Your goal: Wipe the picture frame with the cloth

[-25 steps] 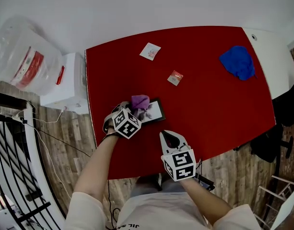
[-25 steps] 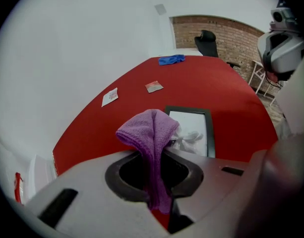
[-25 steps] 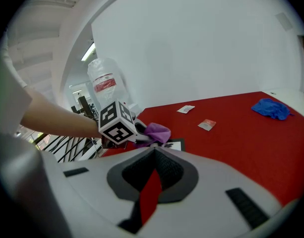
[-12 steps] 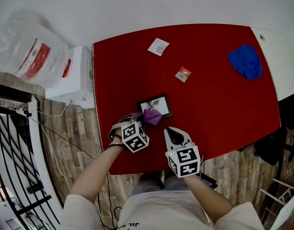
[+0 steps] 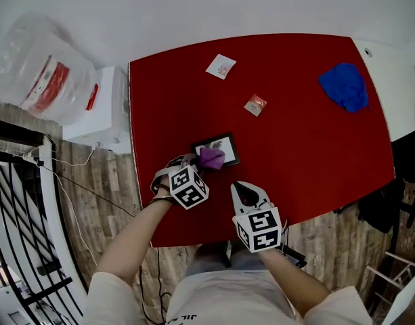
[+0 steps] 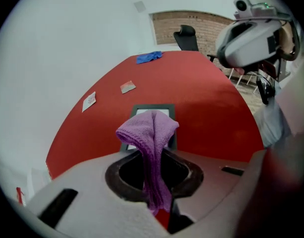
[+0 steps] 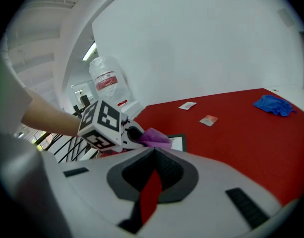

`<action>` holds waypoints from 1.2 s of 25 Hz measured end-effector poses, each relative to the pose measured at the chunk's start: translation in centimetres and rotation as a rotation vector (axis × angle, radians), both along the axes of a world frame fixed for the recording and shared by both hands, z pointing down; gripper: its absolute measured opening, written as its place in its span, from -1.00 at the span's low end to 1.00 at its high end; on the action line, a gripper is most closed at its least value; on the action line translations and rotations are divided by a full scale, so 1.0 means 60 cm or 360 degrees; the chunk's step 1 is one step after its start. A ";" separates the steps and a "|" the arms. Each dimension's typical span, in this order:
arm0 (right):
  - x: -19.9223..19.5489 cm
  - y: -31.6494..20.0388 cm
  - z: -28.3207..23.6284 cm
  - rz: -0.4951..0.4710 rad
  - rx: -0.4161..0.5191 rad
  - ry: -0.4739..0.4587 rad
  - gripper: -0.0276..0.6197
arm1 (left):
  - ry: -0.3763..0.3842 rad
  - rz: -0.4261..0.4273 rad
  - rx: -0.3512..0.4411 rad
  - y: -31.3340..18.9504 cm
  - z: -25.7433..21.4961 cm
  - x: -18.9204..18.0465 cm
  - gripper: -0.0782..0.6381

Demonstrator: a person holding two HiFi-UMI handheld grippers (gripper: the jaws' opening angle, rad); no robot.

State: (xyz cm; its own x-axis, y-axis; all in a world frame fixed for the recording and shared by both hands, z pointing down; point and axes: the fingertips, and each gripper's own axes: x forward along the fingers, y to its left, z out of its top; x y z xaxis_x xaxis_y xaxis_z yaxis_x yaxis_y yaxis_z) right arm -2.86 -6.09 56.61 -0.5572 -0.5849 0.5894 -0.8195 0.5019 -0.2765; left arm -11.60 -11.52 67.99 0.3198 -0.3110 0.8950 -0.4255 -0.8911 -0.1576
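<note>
A small black picture frame (image 5: pixel 221 145) lies flat on the red table (image 5: pixel 295 141) near its front left. My left gripper (image 5: pixel 195 162) is shut on a purple cloth (image 5: pixel 210 157), which rests over the frame's left front part. In the left gripper view the cloth (image 6: pixel 151 133) rises from between the jaws, with the frame (image 6: pixel 152 112) just behind it. My right gripper (image 5: pixel 246 193) sits near the table's front edge, right of the left one, shut with nothing in it. The right gripper view shows the cloth (image 7: pixel 154 137) and frame (image 7: pixel 179 143) ahead.
A blue cloth (image 5: pixel 344 87) lies at the far right of the table. Two small packets (image 5: pixel 255 104) (image 5: pixel 221 66) lie toward the back. A white unit (image 5: pixel 102 110) with a clear bag (image 5: pixel 38 66) stands left of the table. A black railing (image 5: pixel 17 208) runs along the left.
My left gripper with the purple cloth moved back and slightly left over the frame after a pull toward the front. The right gripper stayed in place.
</note>
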 end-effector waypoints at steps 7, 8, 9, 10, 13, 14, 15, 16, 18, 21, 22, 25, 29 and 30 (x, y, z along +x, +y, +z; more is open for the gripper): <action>0.041 0.001 0.002 0.0041 -0.0011 0.0049 -0.91 | -0.0054 -0.0060 0.0051 -0.114 -0.010 -0.009 -0.62; 0.045 0.002 0.004 0.0043 -0.0016 0.0053 -0.91 | -0.0073 -0.0049 0.0053 -0.121 -0.008 -0.009 -0.62; 0.049 0.003 0.006 0.0046 -0.0020 0.0055 -0.91 | -0.0097 -0.0028 0.0060 -0.124 -0.007 -0.007 -0.62; 0.052 0.003 0.007 0.0049 -0.0024 0.0054 -0.91 | -0.0118 -0.0002 0.0068 -0.125 -0.005 -0.005 -0.62; 0.054 0.003 0.010 0.0048 -0.0028 0.0046 -0.91 | -0.0122 0.0041 0.0055 -0.104 0.001 0.009 -0.62; 0.053 0.003 0.011 0.0044 -0.0027 0.0043 -0.91 | -0.0109 0.0044 0.0035 -0.091 0.003 0.014 -0.62; 0.051 0.002 0.011 0.0040 -0.0027 0.0040 -0.91 | -0.0093 0.0047 0.0010 -0.077 0.005 0.019 -0.62; 0.049 0.002 0.011 0.0036 -0.0026 0.0036 -0.91 | -0.0075 0.0051 -0.0017 -0.060 0.007 0.025 -0.62; 0.044 0.000 0.011 0.0027 -0.0024 0.0029 -0.91 | -0.0043 0.0076 -0.0066 -0.022 0.010 0.039 -0.62; 0.037 0.000 0.008 0.0012 -0.0015 0.0018 -0.91 | -0.0029 0.0133 -0.0097 0.024 0.014 0.056 -0.62; 0.035 0.000 0.008 0.0007 -0.0013 0.0016 -0.91 | -0.0025 0.0135 -0.0100 0.032 0.014 0.058 -0.62; 0.032 0.005 0.007 0.0000 -0.0016 0.0016 -0.91 | -0.0012 0.0115 -0.0112 0.037 0.015 0.058 -0.62; 0.033 0.010 0.009 0.0001 -0.0022 0.0014 -0.91 | -0.0013 0.0108 -0.0100 0.026 0.010 0.056 -0.62; 0.033 0.012 0.010 0.0000 -0.0024 0.0014 -0.91 | -0.0008 0.0097 -0.0092 0.018 0.006 0.056 -0.62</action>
